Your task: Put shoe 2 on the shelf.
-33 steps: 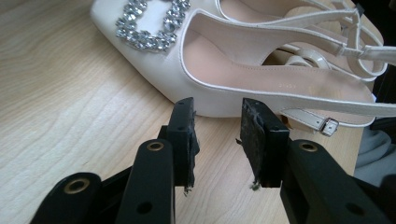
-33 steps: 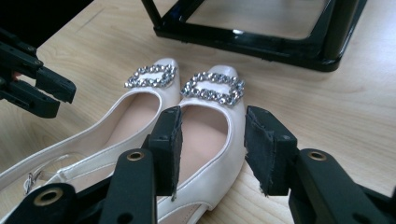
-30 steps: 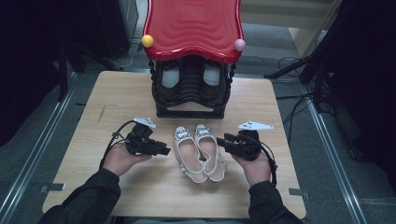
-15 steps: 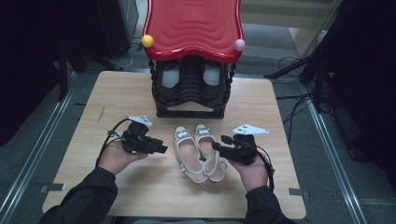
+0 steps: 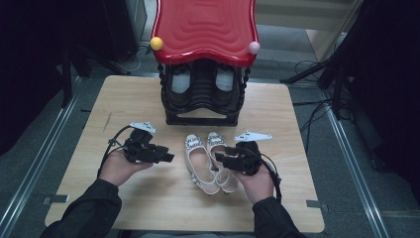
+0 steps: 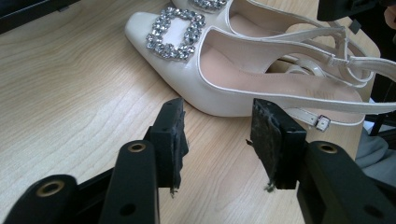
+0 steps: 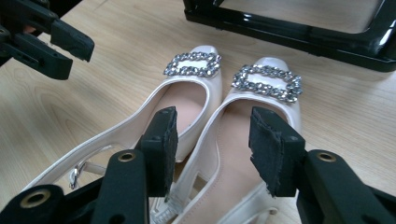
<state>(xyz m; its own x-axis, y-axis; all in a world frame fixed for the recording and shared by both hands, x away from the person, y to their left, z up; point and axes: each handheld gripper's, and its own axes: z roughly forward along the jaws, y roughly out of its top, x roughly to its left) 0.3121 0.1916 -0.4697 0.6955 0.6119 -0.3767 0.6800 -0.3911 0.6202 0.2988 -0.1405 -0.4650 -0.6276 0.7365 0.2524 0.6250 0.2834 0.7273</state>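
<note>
Shoes (image 5: 208,161), 2 cream ones, lie mid-table at 6 o'clock from the rack (image 5: 202,96), untouched. Left gripper (image 6: 218,137): jaws just widening, empty, shoe at 12. Right gripper (image 7: 212,144): jaws apart over both shoes. Grasping and racking remain.

A light wooden table (image 5: 148,99) holds a black plastic rack (image 5: 202,101) with a wavy red top (image 5: 204,27) — a yellow ball (image 5: 156,43) and a pink ball (image 5: 254,47) sit on its corners.
</note>
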